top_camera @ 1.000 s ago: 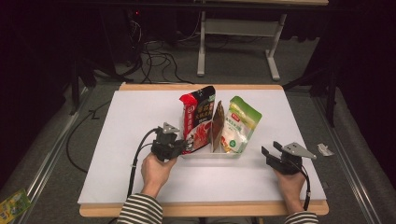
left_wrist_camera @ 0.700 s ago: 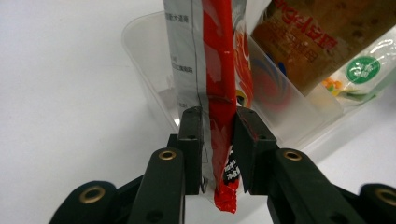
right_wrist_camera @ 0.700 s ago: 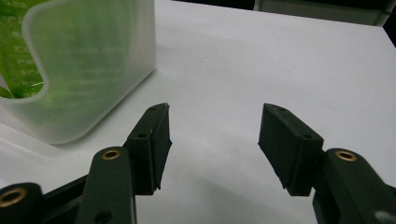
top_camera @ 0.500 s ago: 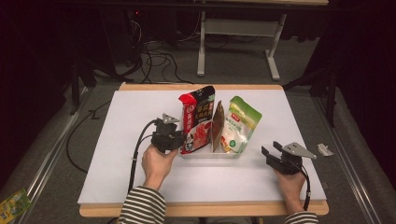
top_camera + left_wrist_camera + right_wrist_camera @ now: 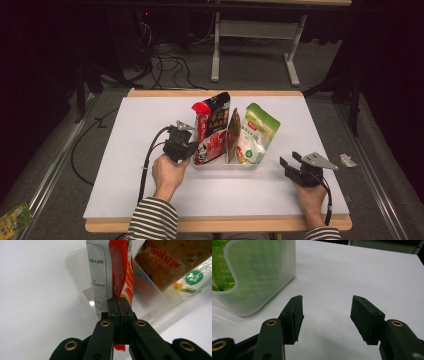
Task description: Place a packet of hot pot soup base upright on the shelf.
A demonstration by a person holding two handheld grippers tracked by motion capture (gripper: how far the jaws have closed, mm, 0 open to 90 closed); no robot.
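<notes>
A clear plastic bin (image 5: 225, 165) on the white table holds a red-and-black snack bag (image 5: 210, 130), a brown pouch (image 5: 233, 131) and a green-and-white pouch (image 5: 259, 132), all standing upright. My left gripper (image 5: 192, 150) is at the bin's left end. Its jaws have just been closing and are shut on the red bag's (image 5: 117, 270) side edge, pads (image 5: 112, 306) pressed together with a strip of red film between them. My right gripper (image 5: 290, 162) rests open to the right of the bin. The right gripper view has it (image 5: 327, 315) over bare table, with nothing between its jaws.
The bin's frosted wall (image 5: 269, 272) stands just left of my right gripper, the green pouch (image 5: 222, 270) behind it. A small paper scrap (image 5: 347, 160) lies beyond the table's right edge. A green packet (image 5: 12, 220) lies on the floor at bottom left. Cables run behind the table.
My left gripper has edged a little farther from the person along the bin's left end and shut on the red bag's edge. The right gripper has kept still.
</notes>
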